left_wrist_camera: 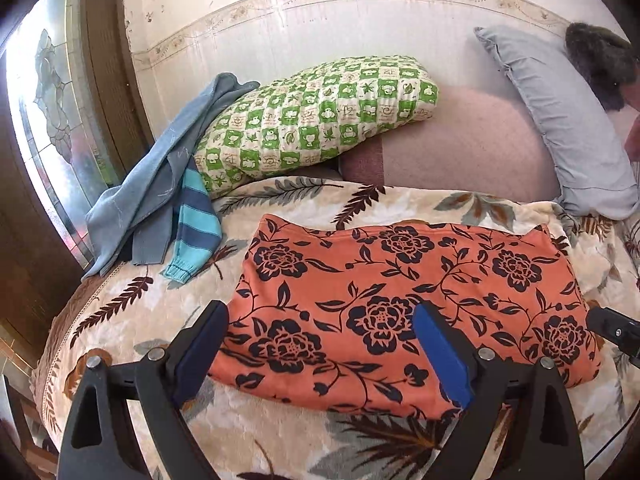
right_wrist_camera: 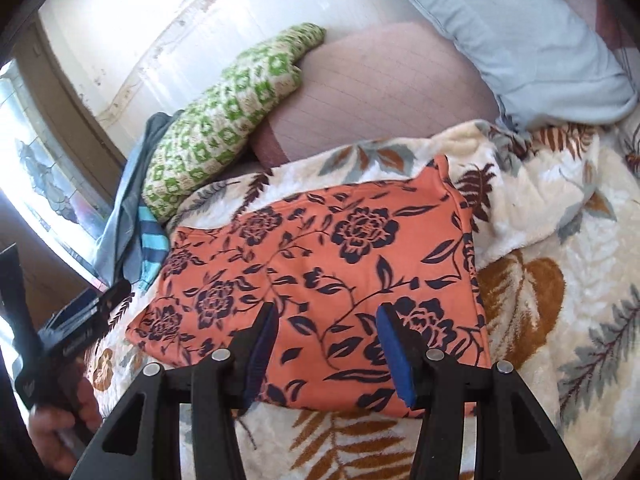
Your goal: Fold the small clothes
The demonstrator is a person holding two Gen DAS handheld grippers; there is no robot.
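Observation:
An orange garment with dark flowers [left_wrist_camera: 404, 300] [right_wrist_camera: 320, 280] lies folded into a flat rectangle on the leaf-patterned blanket [left_wrist_camera: 132, 320] [right_wrist_camera: 560, 280]. My left gripper [left_wrist_camera: 320, 316] hovers open over the garment's near left part, nothing between its blue pads. My right gripper [right_wrist_camera: 326, 312] hangs open above the garment's near right part, also empty. The left gripper [right_wrist_camera: 88, 304], held by a hand [right_wrist_camera: 60, 432], shows at the left edge of the right wrist view. The right gripper's tip [left_wrist_camera: 612, 328] pokes in at the right of the left wrist view.
A pile of blue clothes with a striped sleeve [left_wrist_camera: 160, 200] [right_wrist_camera: 140, 232] lies at the bed's far left. A green checked pillow [left_wrist_camera: 312, 120] [right_wrist_camera: 224, 120], a pink cushion [left_wrist_camera: 460, 144] and a grey pillow [left_wrist_camera: 560, 120] [right_wrist_camera: 500, 32] line the wall. A window [left_wrist_camera: 52, 120] stands left.

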